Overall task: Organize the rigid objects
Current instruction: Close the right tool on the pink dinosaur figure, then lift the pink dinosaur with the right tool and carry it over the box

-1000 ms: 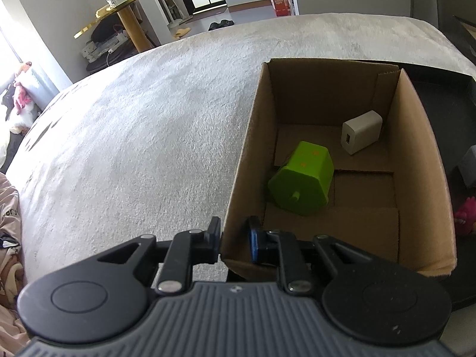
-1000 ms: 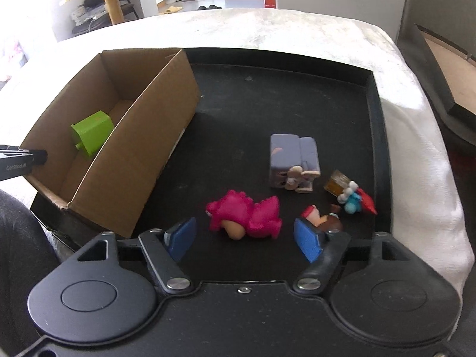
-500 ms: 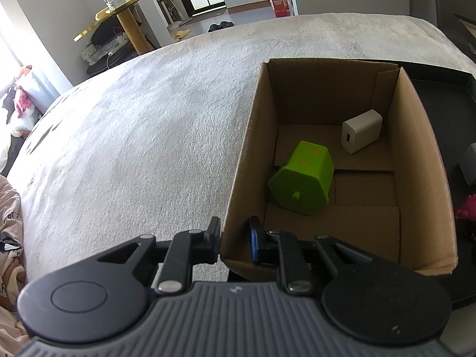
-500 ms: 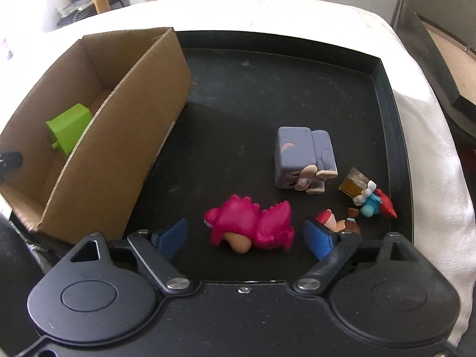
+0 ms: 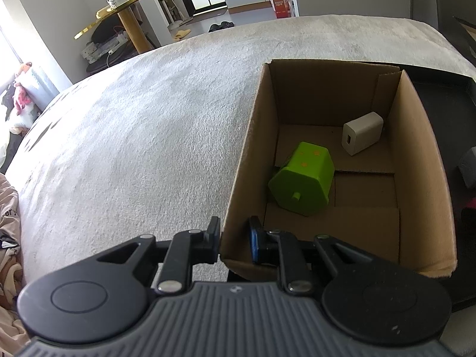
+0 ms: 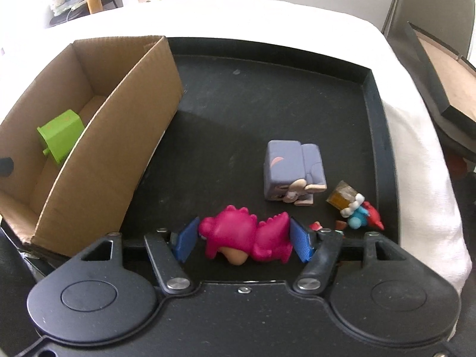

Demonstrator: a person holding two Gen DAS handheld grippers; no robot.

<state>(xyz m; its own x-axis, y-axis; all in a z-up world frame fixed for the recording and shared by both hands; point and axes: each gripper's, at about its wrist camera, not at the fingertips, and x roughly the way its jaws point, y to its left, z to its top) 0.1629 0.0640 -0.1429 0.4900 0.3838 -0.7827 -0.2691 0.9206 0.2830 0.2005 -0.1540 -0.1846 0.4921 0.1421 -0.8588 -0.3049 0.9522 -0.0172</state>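
Closing my right gripper (image 6: 242,239) around the pink dinosaur toy (image 6: 247,238), I see its blue pads flanking the toy on either side, close against it, though I cannot tell whether they already press on it. The toy lies on its side on the black tray (image 6: 267,95), well to the right of the cardboard box (image 6: 113,160) and nearer to me. Right of the box and beyond the dinosaur lies a purple block figure (image 6: 290,169), and further right a small blue and red figure (image 6: 361,214). My left gripper (image 5: 235,239) is narrow, pinching the box's near left wall, one finger outside and one inside. Inside the box lie a green hexagonal piece (image 5: 302,178) toward its left wall and a white charger (image 5: 361,132) by its far right corner.
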